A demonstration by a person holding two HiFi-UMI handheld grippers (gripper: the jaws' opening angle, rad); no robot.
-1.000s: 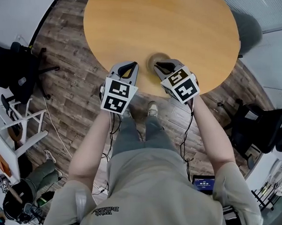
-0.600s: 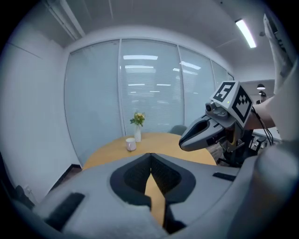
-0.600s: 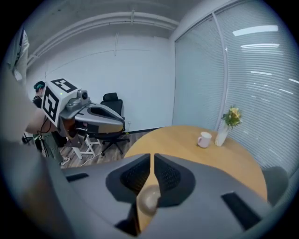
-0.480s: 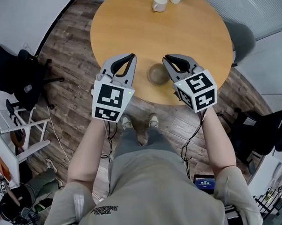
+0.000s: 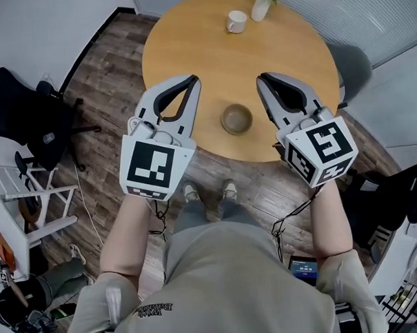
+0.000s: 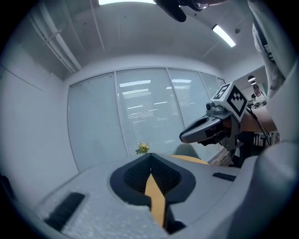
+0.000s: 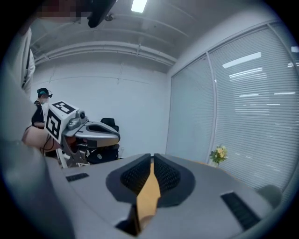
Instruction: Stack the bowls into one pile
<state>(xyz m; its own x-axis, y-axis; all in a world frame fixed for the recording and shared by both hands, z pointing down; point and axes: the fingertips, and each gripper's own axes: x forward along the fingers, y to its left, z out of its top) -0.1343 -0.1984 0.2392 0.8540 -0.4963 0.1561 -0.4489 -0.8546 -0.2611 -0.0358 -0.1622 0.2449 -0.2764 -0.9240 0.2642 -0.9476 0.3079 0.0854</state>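
One olive-brown bowl (image 5: 236,118) sits near the front edge of the round wooden table (image 5: 189,46); I cannot tell whether others are nested in it. My left gripper (image 5: 192,79) is held high to the bowl's left, shut and holding nothing. To the bowl's right my right gripper (image 5: 262,78) is also raised, shut and holding nothing. In the left gripper view the left gripper (image 6: 150,157) has its jaw tips together, with the right gripper (image 6: 209,129) off to the side. The right gripper view shows the right gripper (image 7: 153,157) likewise closed, and the left gripper (image 7: 88,131) beyond it. Neither gripper view shows the bowl.
A white cup (image 5: 237,21) and a small vase of flowers (image 5: 261,6) stand at the table's far side. A grey chair (image 5: 353,61) is at the table's right, black office chairs (image 5: 28,101) at the left and lower right (image 5: 392,189), and a white rack (image 5: 37,197) at the left.
Both grippers have lifted toward the head camera and drawn apart from the bowl. The head view has tilted, bringing the cup and vase into sight. The bowl stays put.
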